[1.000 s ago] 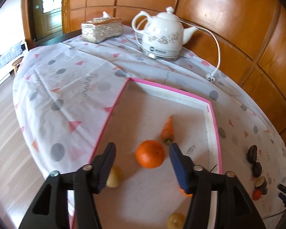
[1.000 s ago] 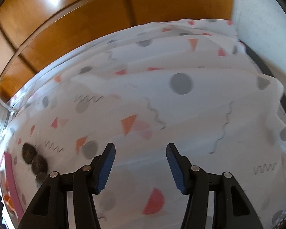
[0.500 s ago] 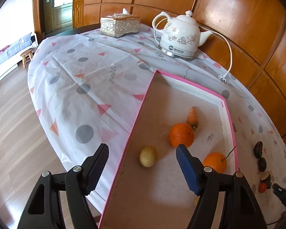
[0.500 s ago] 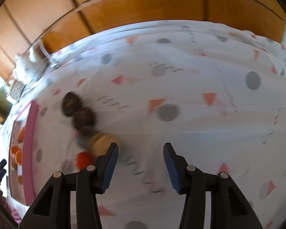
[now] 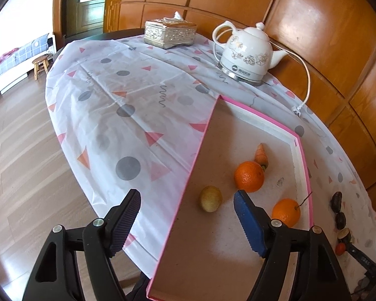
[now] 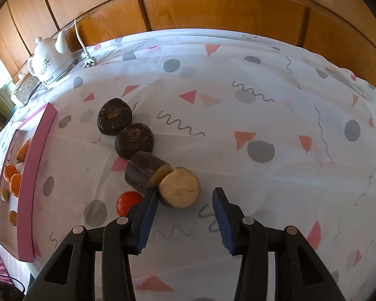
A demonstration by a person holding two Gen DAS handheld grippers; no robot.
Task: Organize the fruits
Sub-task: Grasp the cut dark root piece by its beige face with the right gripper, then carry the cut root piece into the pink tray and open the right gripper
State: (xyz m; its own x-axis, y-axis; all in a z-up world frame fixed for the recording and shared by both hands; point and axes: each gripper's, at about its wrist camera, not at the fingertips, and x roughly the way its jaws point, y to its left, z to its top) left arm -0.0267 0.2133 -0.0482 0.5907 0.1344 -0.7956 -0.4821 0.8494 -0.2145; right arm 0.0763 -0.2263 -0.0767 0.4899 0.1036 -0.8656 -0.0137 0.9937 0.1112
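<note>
With your left gripper opening empty over the tray's edge, you are narrowing your right gripper on nothing beside the cut fruit, right of the tray, risking knocking it against the tomato beside it.

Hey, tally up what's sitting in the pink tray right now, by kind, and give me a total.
Oranges: 2
Carrot: 1
Small yellowish fruits: 2 (the second shows only in the right wrist view)
Total: 5
</note>
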